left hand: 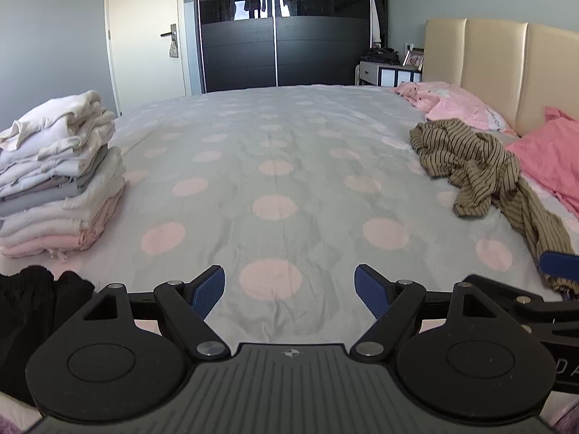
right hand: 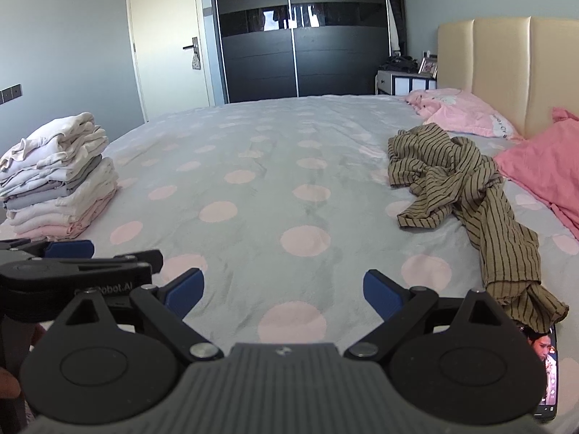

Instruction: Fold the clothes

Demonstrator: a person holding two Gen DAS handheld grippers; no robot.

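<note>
A crumpled olive garment with dark stripes (left hand: 481,170) (right hand: 466,188) lies on the right side of the bed, one long part trailing toward the near edge. A tall stack of folded white, grey and pink clothes (left hand: 61,173) (right hand: 61,177) stands at the left. My left gripper (left hand: 289,289) is open above the bedspread with nothing between its blue pads. My right gripper (right hand: 284,293) is open too and holds nothing; the striped garment is to its right. Each gripper shows at the edge of the other's view.
The bed (right hand: 289,181) has a grey cover with pink dots. Pink pillows (right hand: 466,112) and a beige headboard (right hand: 506,68) are at the right. A phone (right hand: 546,372) lies by the garment's near end. A black cloth (left hand: 32,311) sits at the near left. A dark wardrobe (left hand: 282,29) stands beyond.
</note>
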